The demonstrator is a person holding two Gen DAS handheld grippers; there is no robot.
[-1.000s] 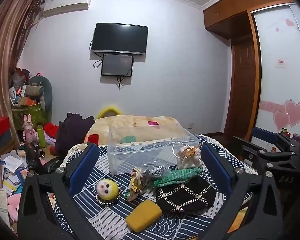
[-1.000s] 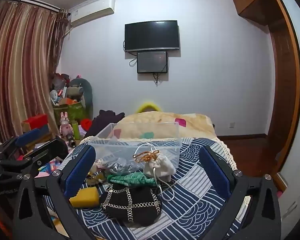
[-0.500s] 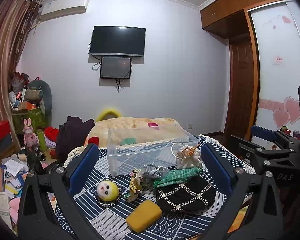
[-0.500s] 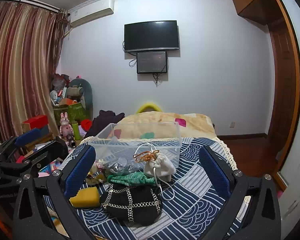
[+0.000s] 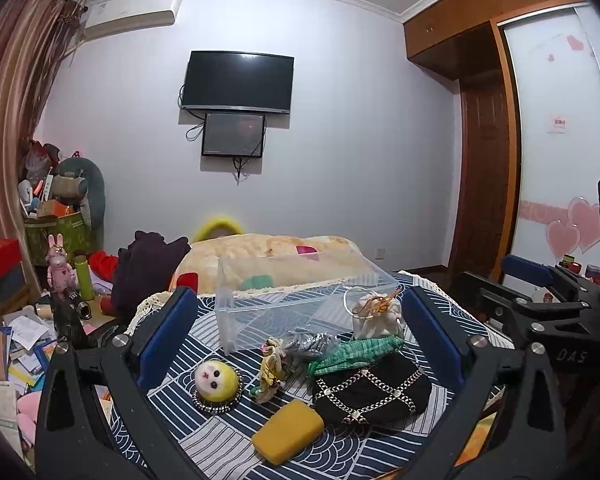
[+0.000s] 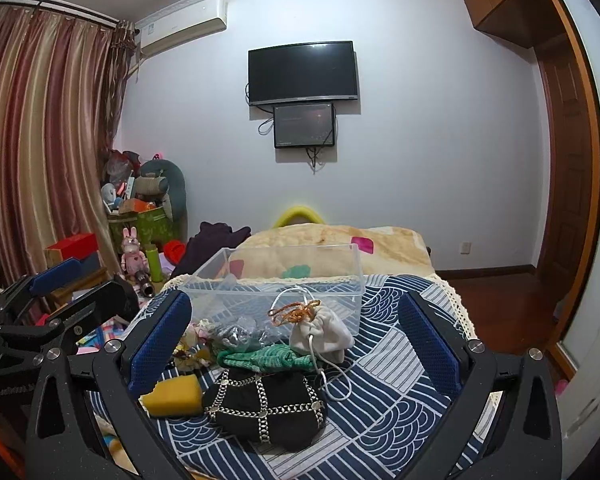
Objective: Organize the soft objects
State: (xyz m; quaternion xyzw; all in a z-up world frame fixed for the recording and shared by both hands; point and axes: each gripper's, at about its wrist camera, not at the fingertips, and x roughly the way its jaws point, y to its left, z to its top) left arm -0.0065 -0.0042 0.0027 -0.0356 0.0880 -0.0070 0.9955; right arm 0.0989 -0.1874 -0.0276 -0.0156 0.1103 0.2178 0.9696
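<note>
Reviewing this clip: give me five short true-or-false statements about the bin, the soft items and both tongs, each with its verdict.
1. The clear plastic bin holds no soft items. True.
2. The left tongs are shut on the yellow sponge. False: they are open, and the sponge lies free on the patterned cloth.
3. The black chain-patterned pouch lies nearer the cameras than the bin. True.
4. The white drawstring bag sits inside the bin. False: it stands on the cloth in front of the bin.
5. The right tongs hold the green knitted piece. False: they are open and empty; the piece lies by the pouch.
</note>
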